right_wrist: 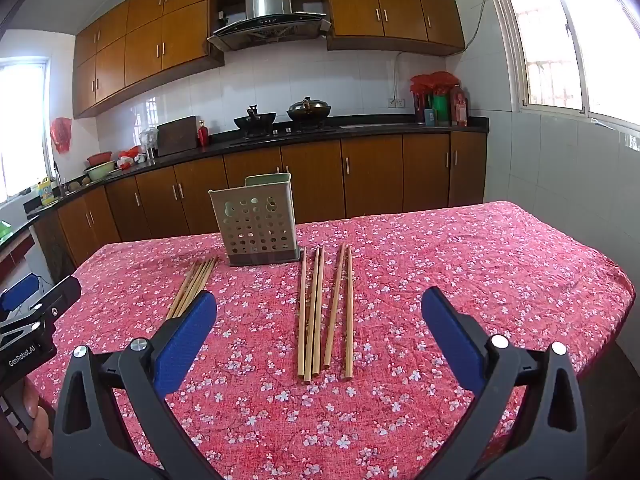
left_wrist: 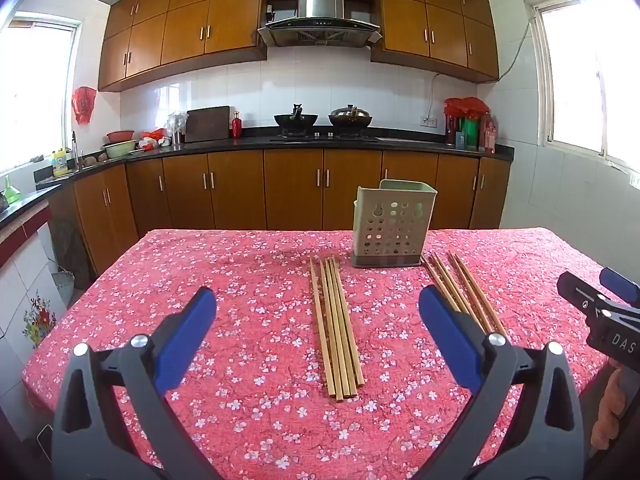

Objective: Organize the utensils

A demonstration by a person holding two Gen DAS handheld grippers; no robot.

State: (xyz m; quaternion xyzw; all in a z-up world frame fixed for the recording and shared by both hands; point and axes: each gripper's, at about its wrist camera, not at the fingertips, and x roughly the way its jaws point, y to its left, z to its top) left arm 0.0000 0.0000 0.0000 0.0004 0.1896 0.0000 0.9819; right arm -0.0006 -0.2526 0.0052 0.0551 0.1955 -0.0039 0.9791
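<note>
Two groups of wooden chopsticks lie on the table's red flowered cloth (left_wrist: 240, 280), in front of a pale green perforated utensil holder (left_wrist: 390, 226). The left bundle (left_wrist: 336, 328) lies tight together, straight ahead of my left gripper (left_wrist: 316, 308), which hovers open above the cloth with nothing between its blue pads. The right group (right_wrist: 326, 312) is spread looser and lies ahead of my right gripper (right_wrist: 318, 308), also open and holding nothing. In the right wrist view the holder (right_wrist: 256, 224) stands behind the left bundle (right_wrist: 192, 290).
The right gripper's body (left_wrist: 600, 312) and a hand show at the right edge of the left wrist view. A kitchen counter (left_wrist: 320, 144) with two woks, bottles and bowls runs behind the table. Windows flank the room.
</note>
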